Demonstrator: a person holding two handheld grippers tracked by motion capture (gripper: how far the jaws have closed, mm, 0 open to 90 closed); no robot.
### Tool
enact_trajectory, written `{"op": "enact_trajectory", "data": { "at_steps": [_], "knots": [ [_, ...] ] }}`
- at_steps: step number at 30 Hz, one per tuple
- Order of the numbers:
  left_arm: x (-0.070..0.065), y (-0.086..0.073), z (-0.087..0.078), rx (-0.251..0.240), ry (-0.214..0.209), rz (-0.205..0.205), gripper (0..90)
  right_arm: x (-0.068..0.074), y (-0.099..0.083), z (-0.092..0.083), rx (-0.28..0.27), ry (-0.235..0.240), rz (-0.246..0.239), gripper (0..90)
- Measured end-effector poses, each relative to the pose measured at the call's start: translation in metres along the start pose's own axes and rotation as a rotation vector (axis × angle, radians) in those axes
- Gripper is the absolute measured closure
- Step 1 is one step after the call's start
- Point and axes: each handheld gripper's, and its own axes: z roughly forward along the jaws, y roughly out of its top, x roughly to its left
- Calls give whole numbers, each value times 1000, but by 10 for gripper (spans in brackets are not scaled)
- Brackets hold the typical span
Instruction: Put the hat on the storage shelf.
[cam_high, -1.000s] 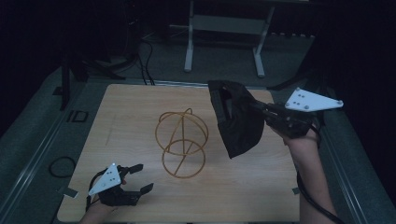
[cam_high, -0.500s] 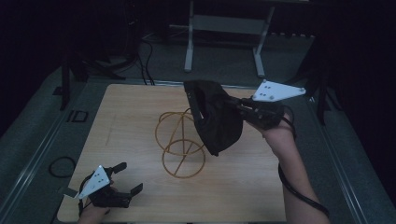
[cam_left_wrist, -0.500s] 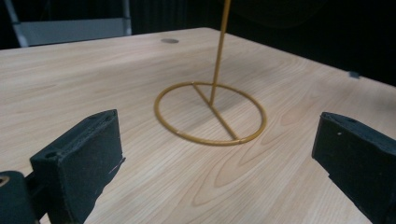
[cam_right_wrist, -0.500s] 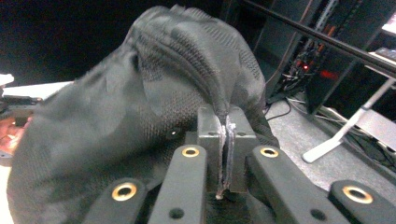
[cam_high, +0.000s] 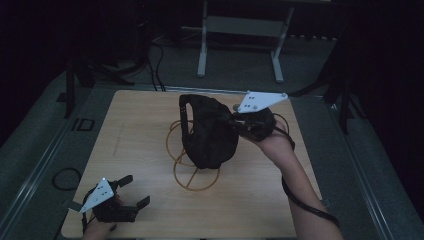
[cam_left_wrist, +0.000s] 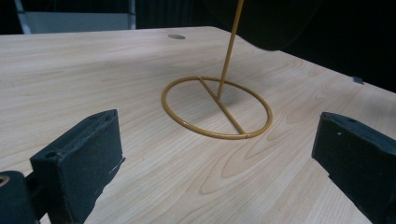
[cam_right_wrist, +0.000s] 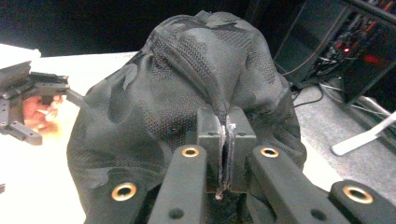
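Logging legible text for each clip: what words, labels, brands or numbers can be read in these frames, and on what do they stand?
None can be read.
Black cap, held in the right gripper: no logo or print visible.
Gold wire stand: no marking.
Wooden table: bare wood, no label.
Left gripper: its grey plate is blank.
Floor left of the table: a faint mark, too dim to read.

no readable text, labels, brand names, numbers or signs appear anywhere in these pictures.
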Motion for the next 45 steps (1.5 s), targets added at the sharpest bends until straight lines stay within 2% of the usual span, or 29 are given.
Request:
{"op": "enact_trajectory", "data": {
  "at_steps": [10, 13, 18, 25, 28, 32, 35, 40, 45],
  "knots": [
    [0, -1, 1, -1, 5, 9, 23, 10, -3, 23, 22, 48, 7, 865],
    [2, -1, 1, -10, 6, -4, 23, 12, -4, 29, 28, 59, 2, 864],
    [1, -2, 2, 0, 6, 13, 22, 14, -9, 38, 26, 65, 19, 846],
    [3, -2, 0, -9, 11, 9, 22, 15, -14, 47, 46, 80, 18, 716],
    [2, -2, 1, -12, 8, 0, 22, 14, -13, 46, 33, 101, 33, 632],
    [1, -3, 1, -11, 5, 3, 23, 16, -11, 45, 36, 93, 27, 506],
    [0, -3, 1, -14, 8, 5, 22, 17, -10, 43, 39, 81, 16, 465],
    [0, -4, 0, -19, 14, -6, 22, 12, -11, 39, 33, 73, 51, 401],
    [0, -5, 1, -8, 11, -9, 23, 7, -15, 35, 25, 72, 74, 375]
  ]
}}
